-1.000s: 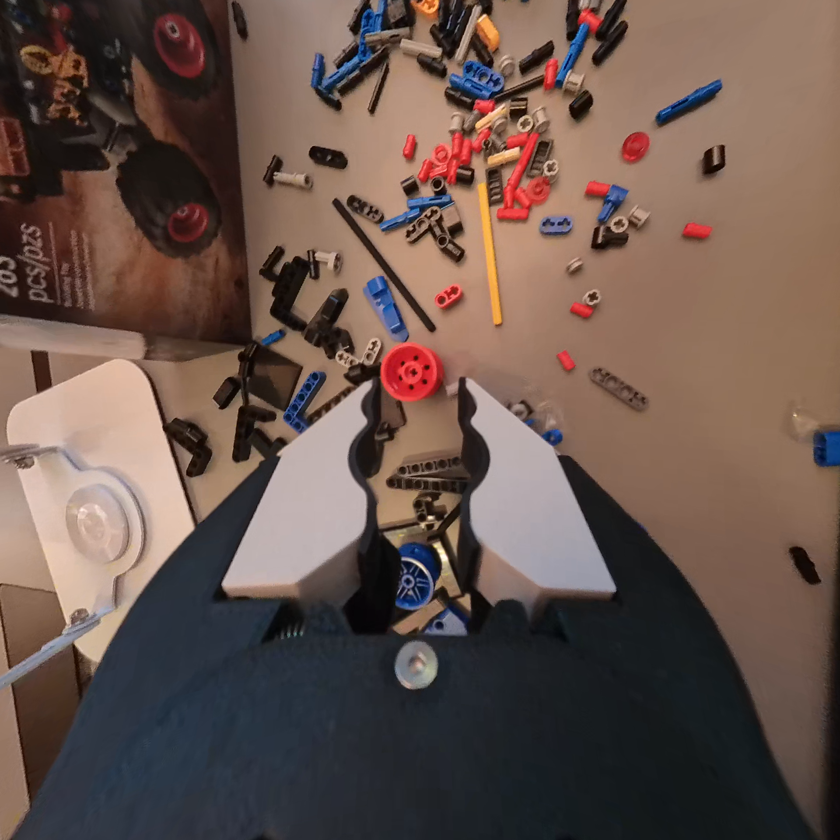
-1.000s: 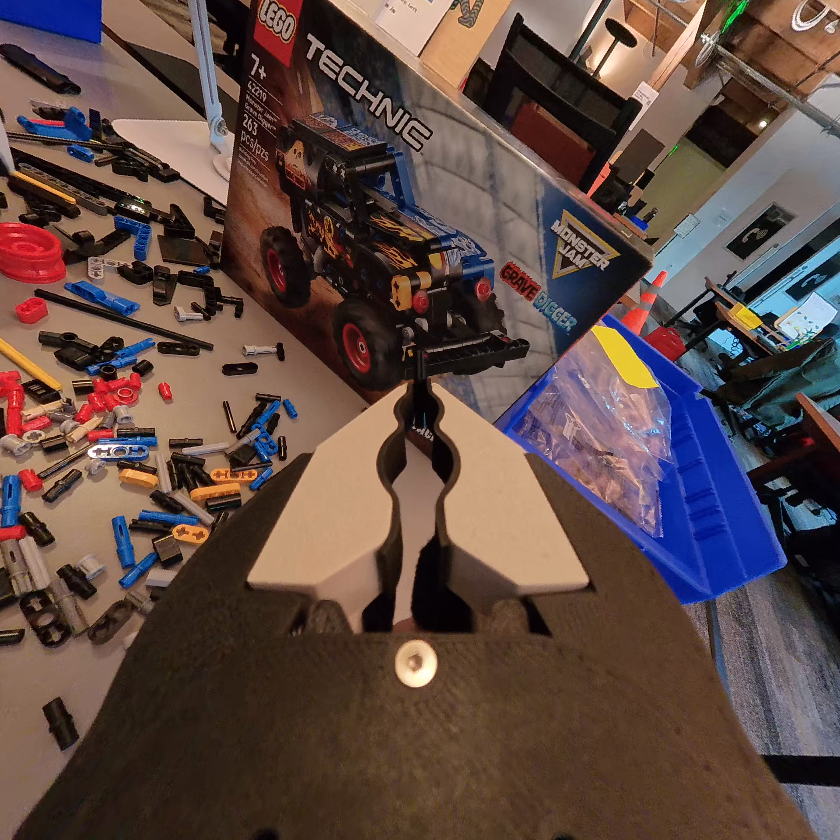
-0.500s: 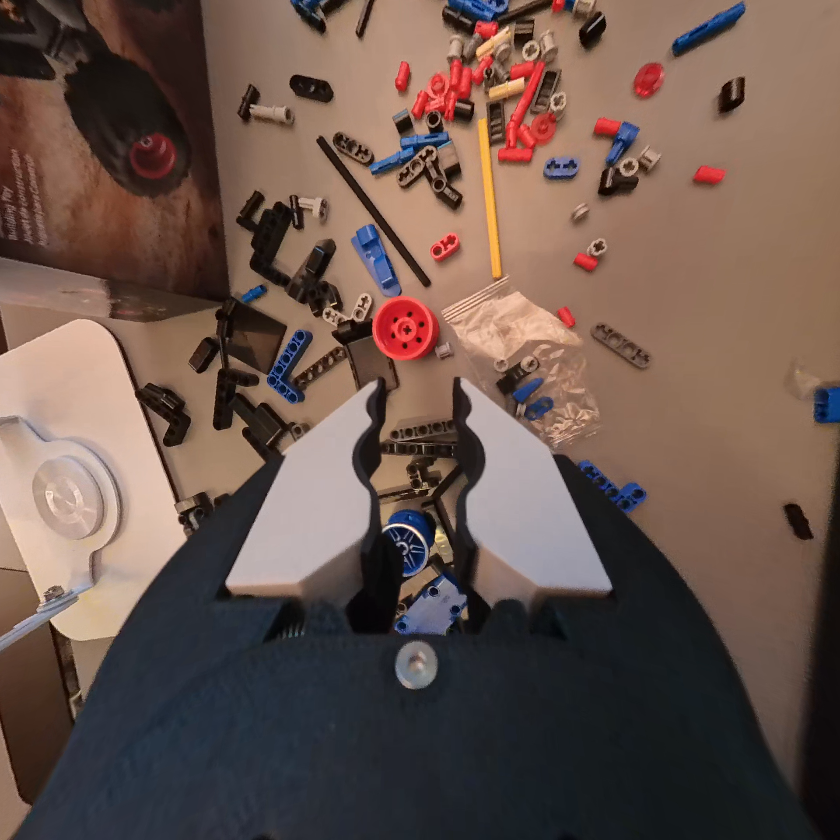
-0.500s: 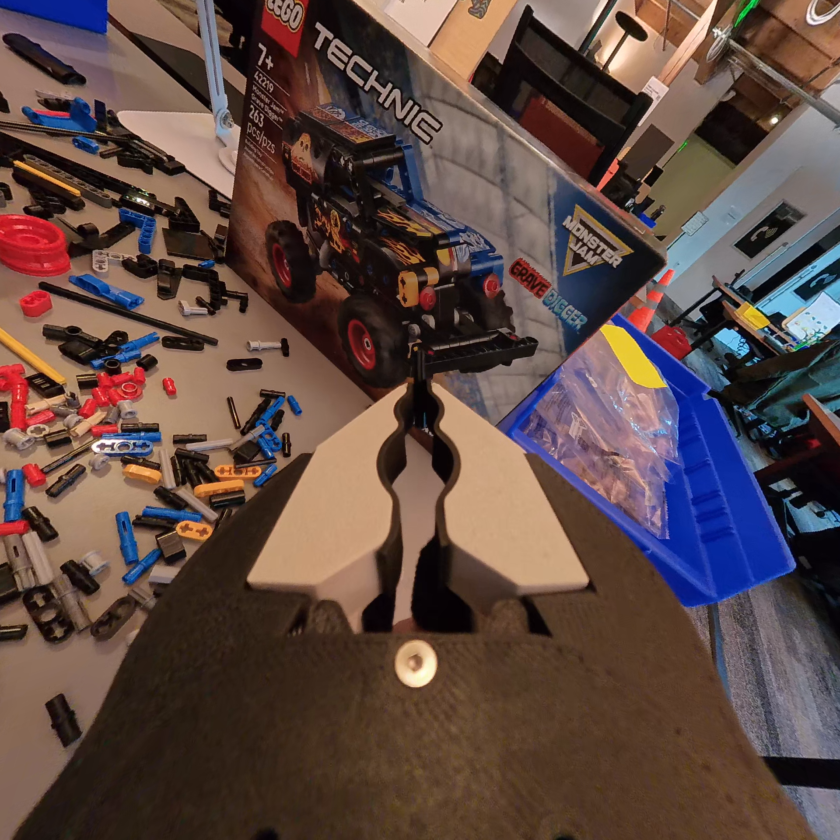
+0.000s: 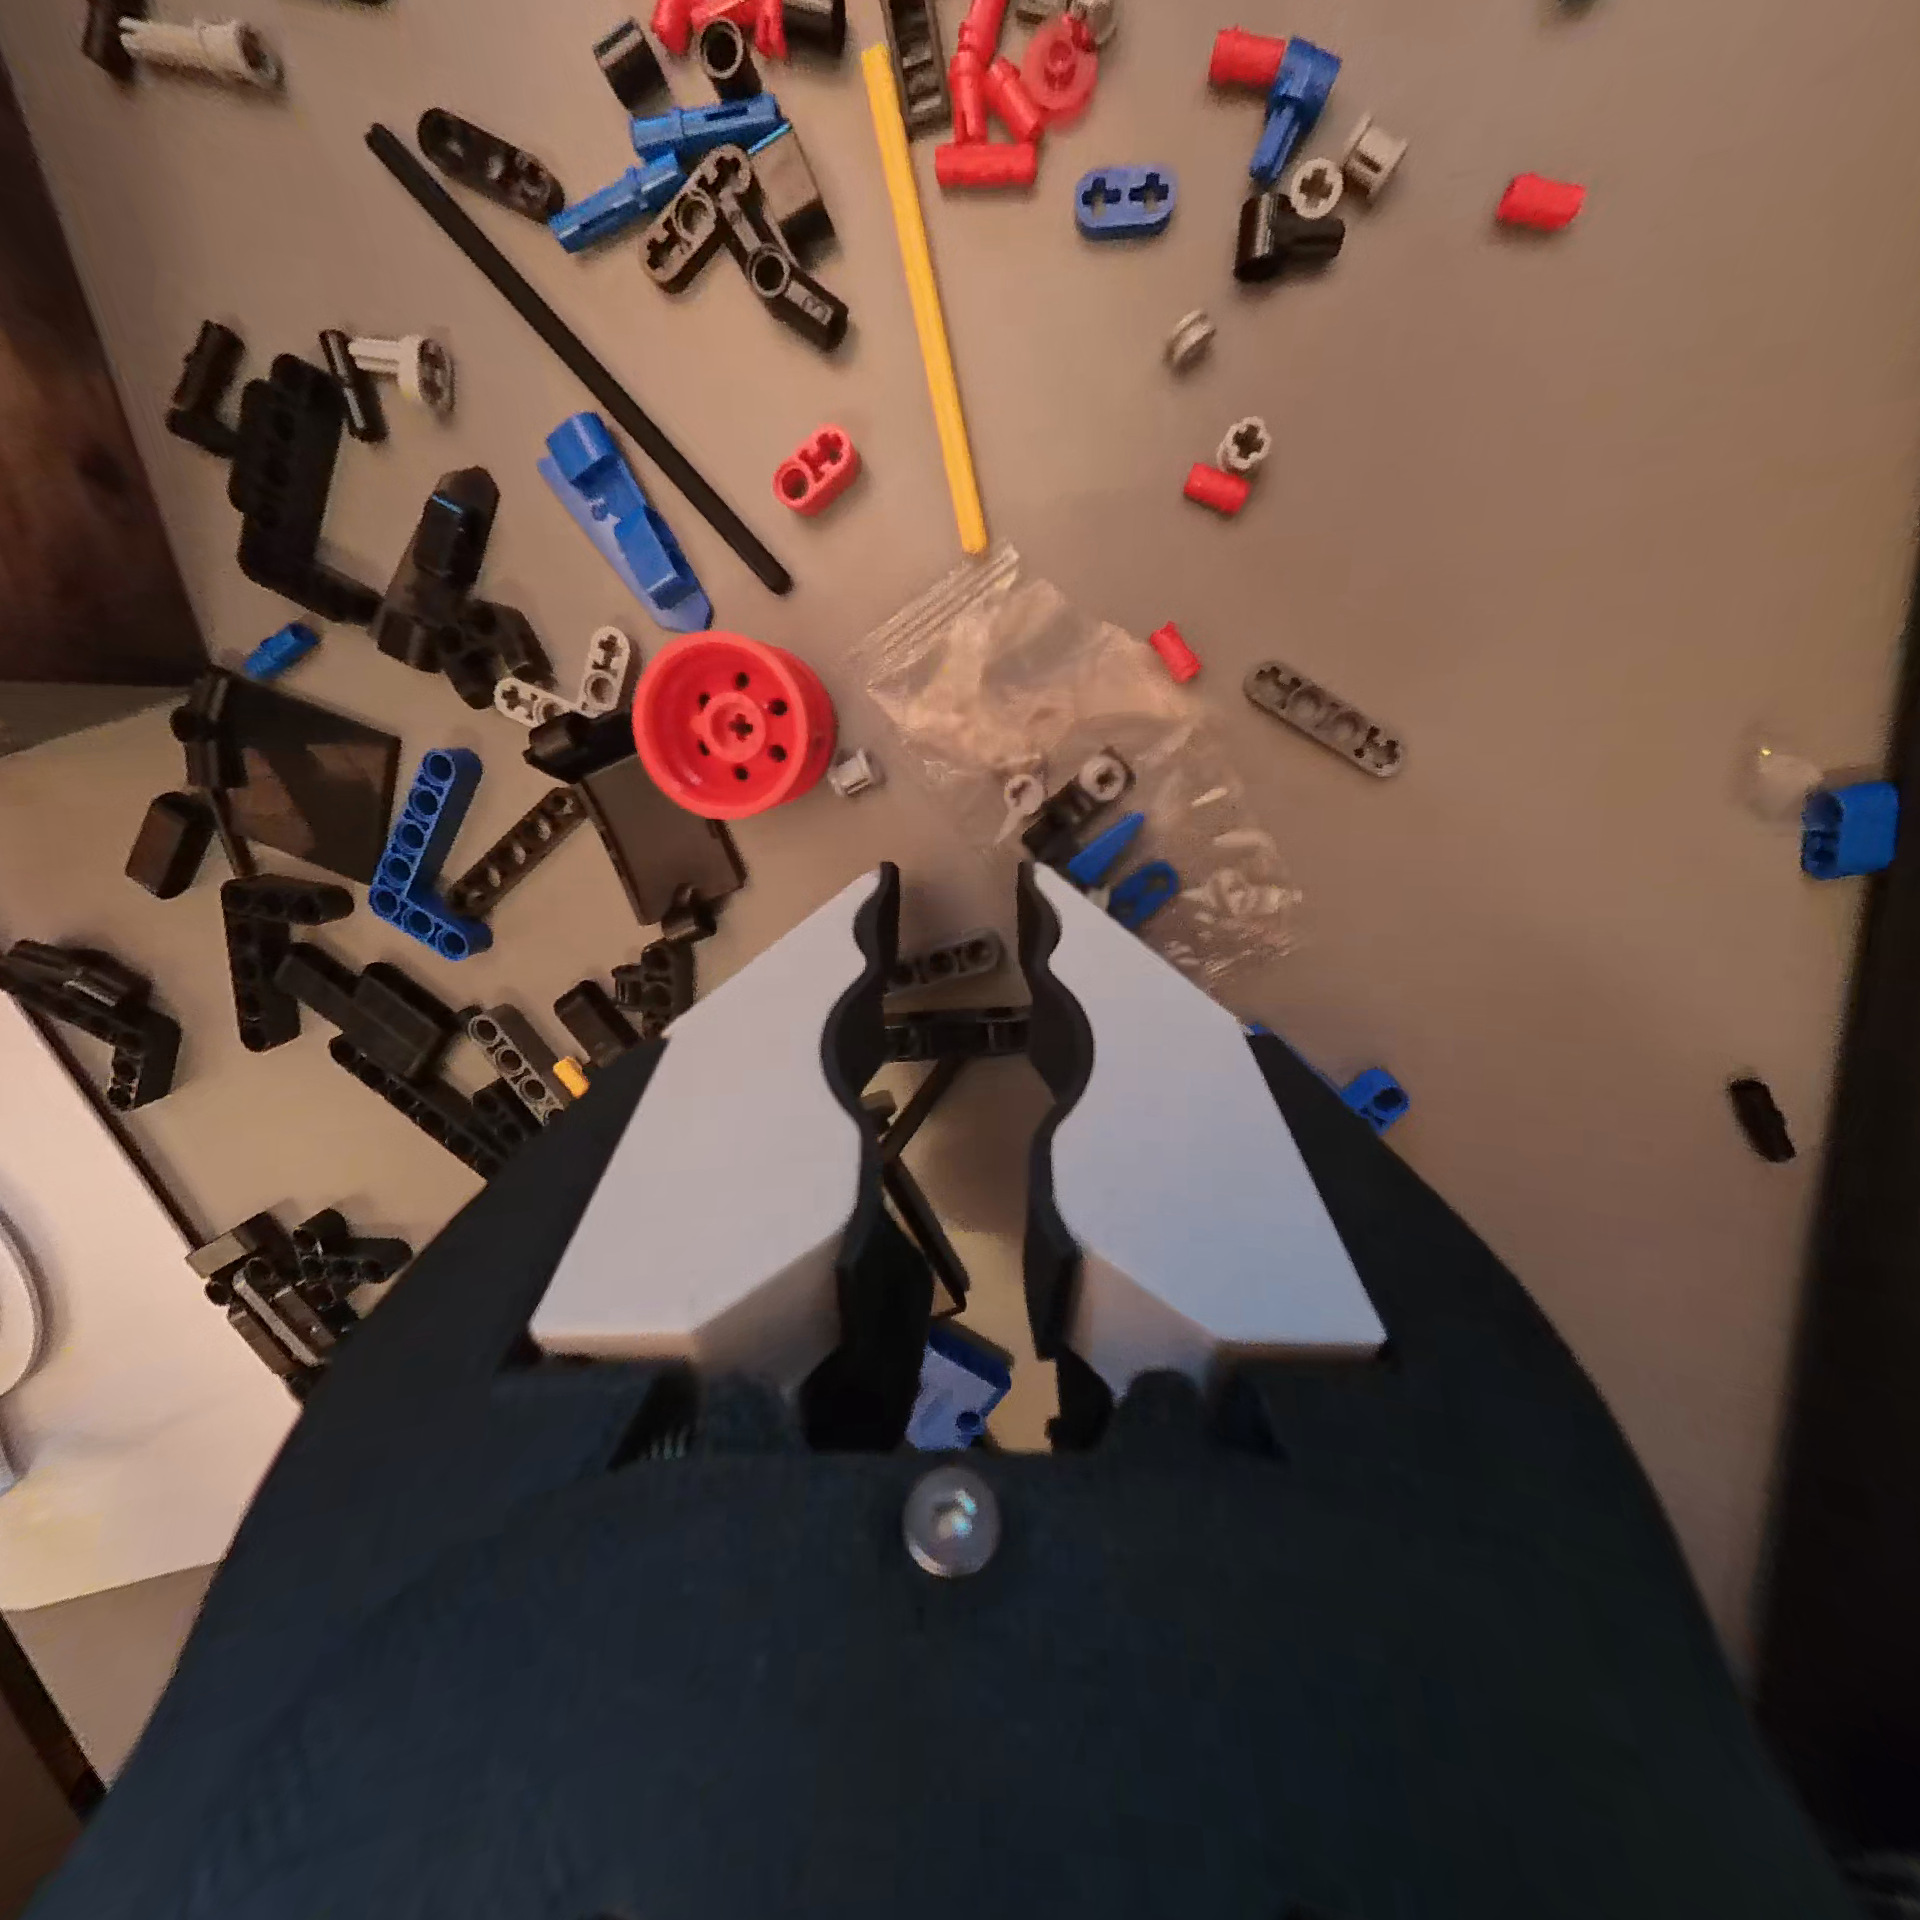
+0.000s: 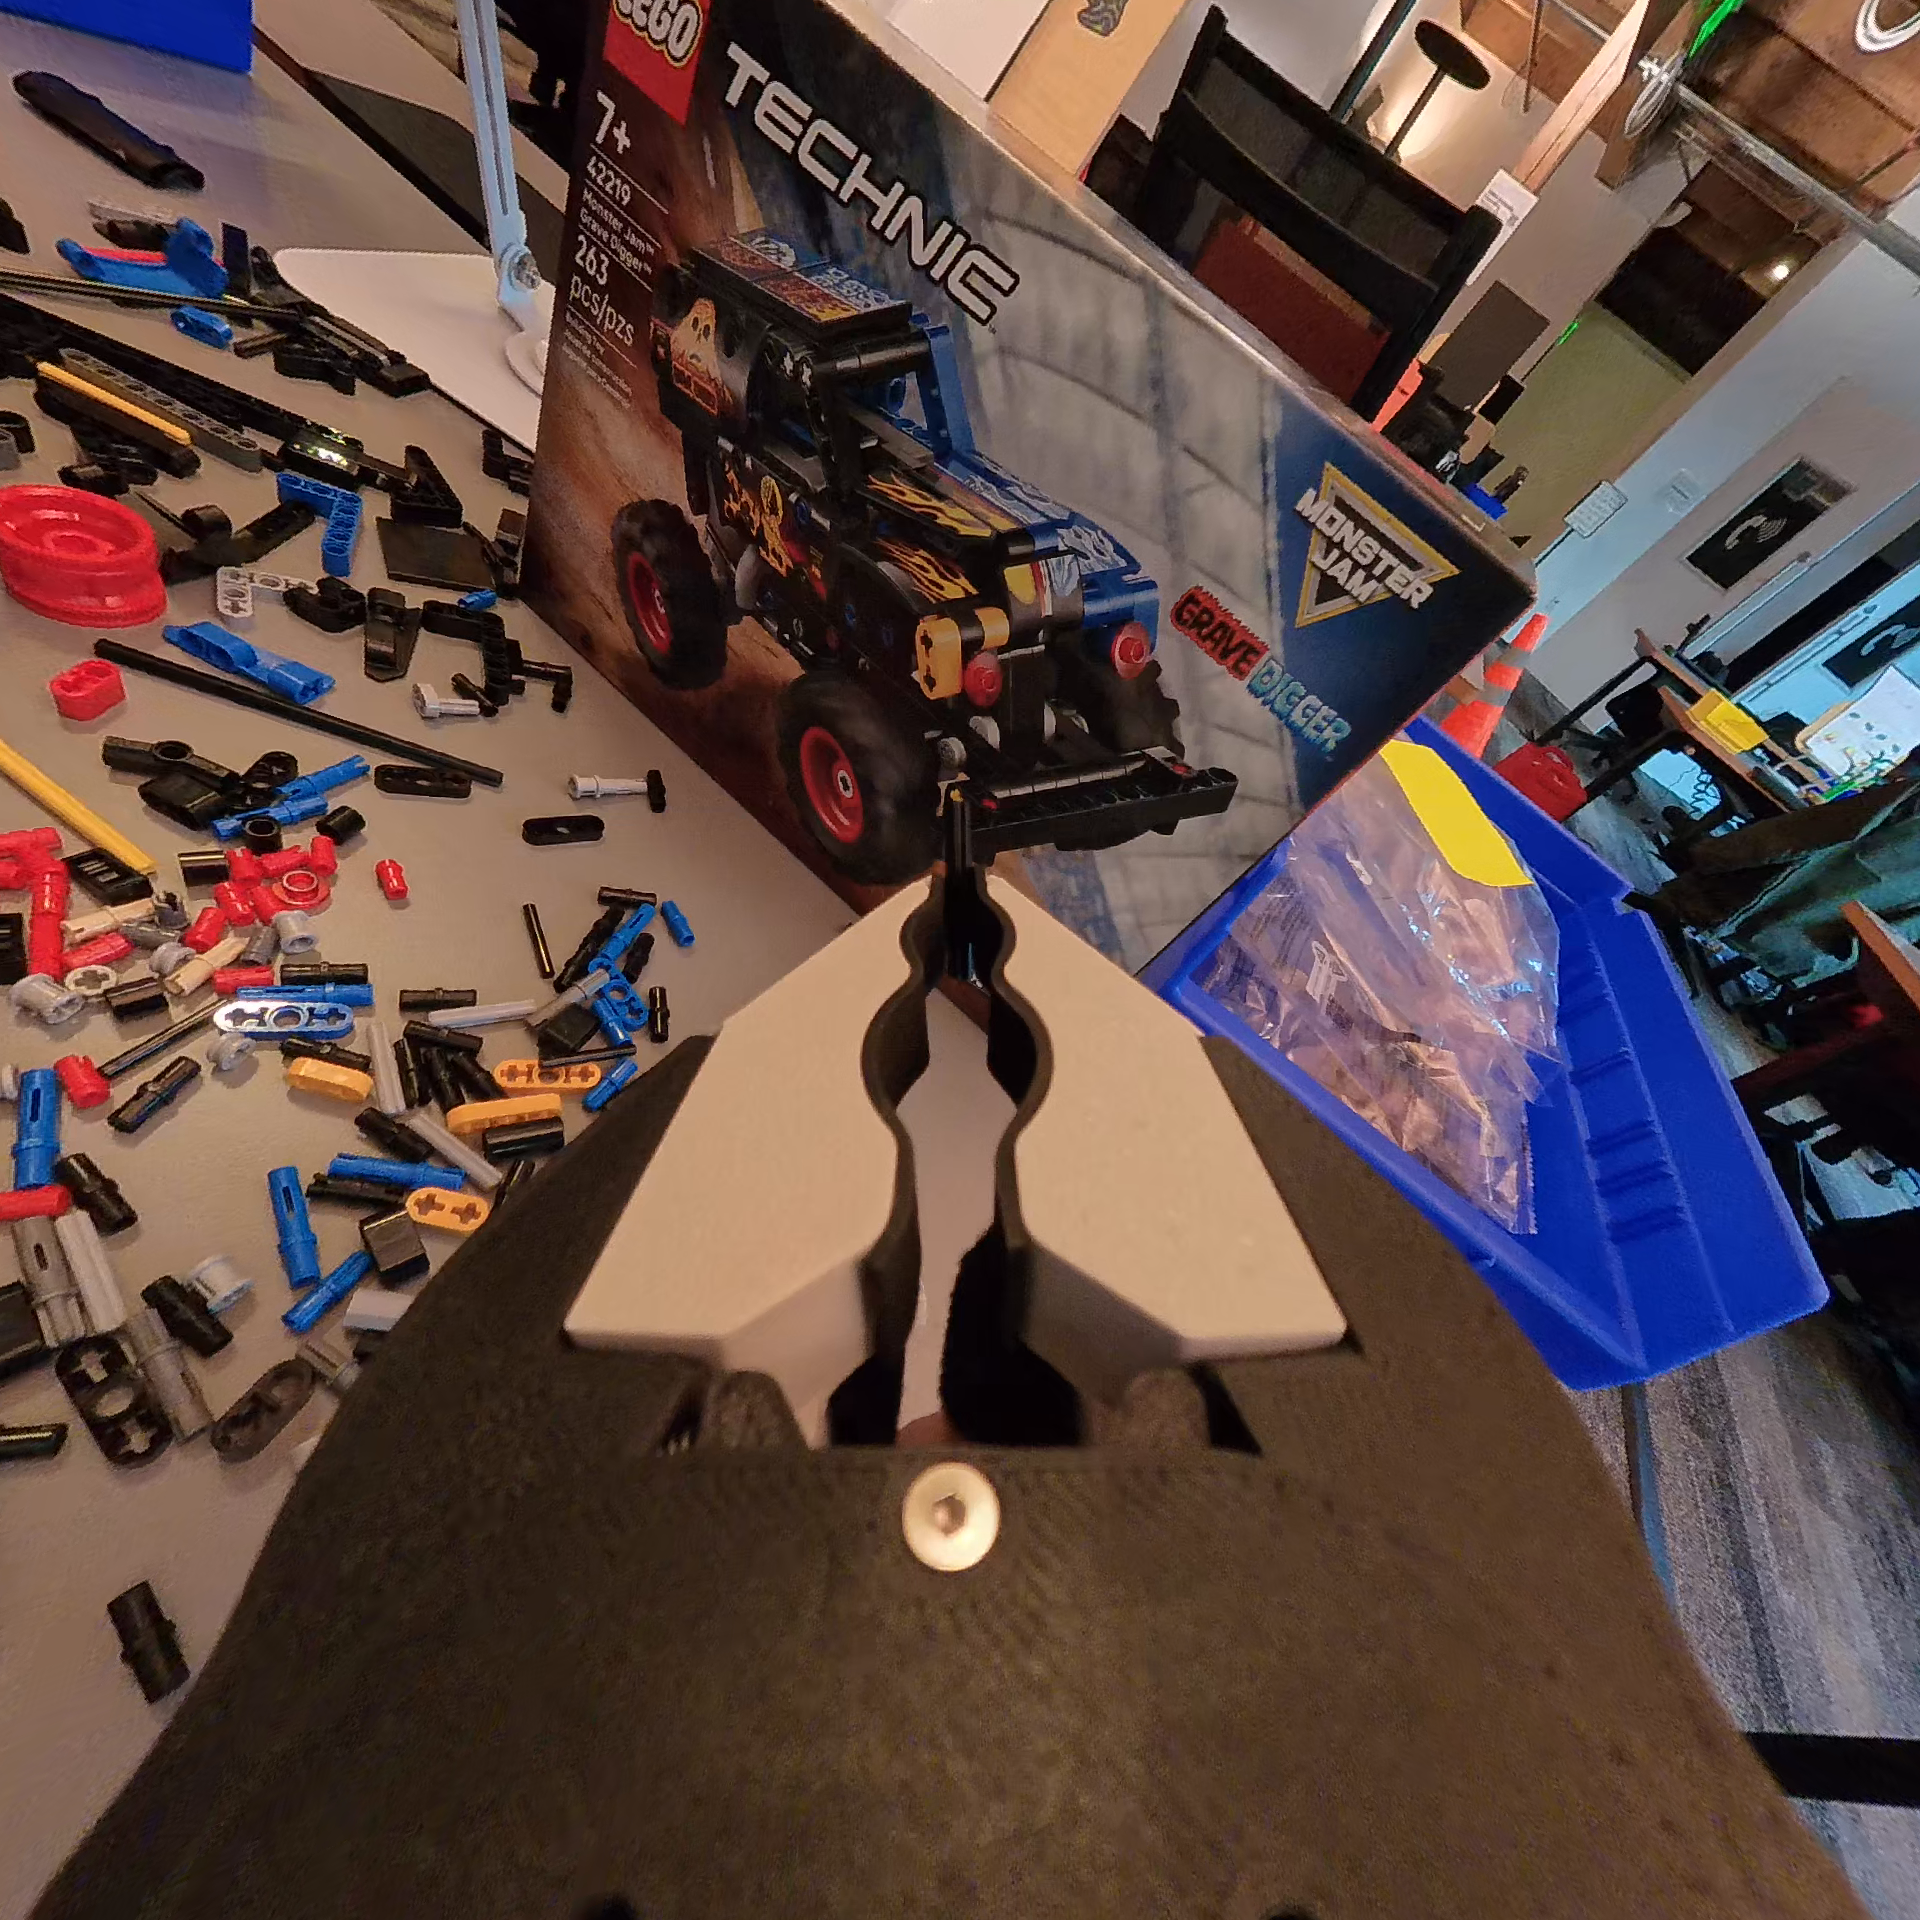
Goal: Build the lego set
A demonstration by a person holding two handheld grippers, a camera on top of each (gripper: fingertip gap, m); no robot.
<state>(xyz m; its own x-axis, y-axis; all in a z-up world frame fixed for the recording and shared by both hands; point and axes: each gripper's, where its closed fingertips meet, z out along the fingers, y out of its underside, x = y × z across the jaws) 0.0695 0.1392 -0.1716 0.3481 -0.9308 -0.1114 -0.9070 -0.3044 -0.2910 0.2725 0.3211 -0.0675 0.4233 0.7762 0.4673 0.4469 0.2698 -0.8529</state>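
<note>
Loose red, blue and black bricks lie scattered on the grey table (image 5: pixel 1507 540). In the left wrist view my left gripper (image 5: pixel 958 888) is open and empty, hovering above black beams (image 5: pixel 940 961) between its fingers. A red wheel hub (image 5: pixel 734 724) lies just ahead to the left, and a clear bag of small parts (image 5: pixel 1081 758) lies ahead to the right. In the right wrist view my right gripper (image 6: pixel 958 906) is shut on a black beam assembly (image 6: pixel 1096 805) and holds it up in the air in front of the set's box (image 6: pixel 935 416).
A white lamp base (image 5: pixel 94 1299) sits at the left of the table. A blue bin (image 6: pixel 1621 1195) holding a plastic bag stands right of the box. A second red wheel hub (image 6: pixel 73 556) and several small pins lie on the table's left part (image 6: pixel 312 1039). The left gripper's tips are roughly 30 cm from the right gripper's. The red wheel hub (image 5: pixel 734 724) lies some 4 cm from my left tips, 25 cm from my right tips. It turns up in the right wrist view (image 6: pixel 59 527) as well.
My left gripper has moved back and lower over the table, so the red hub and the clear bag now lie ahead of its tips. My right gripper has stayed shut on the black assembly, hardly moving.
</note>
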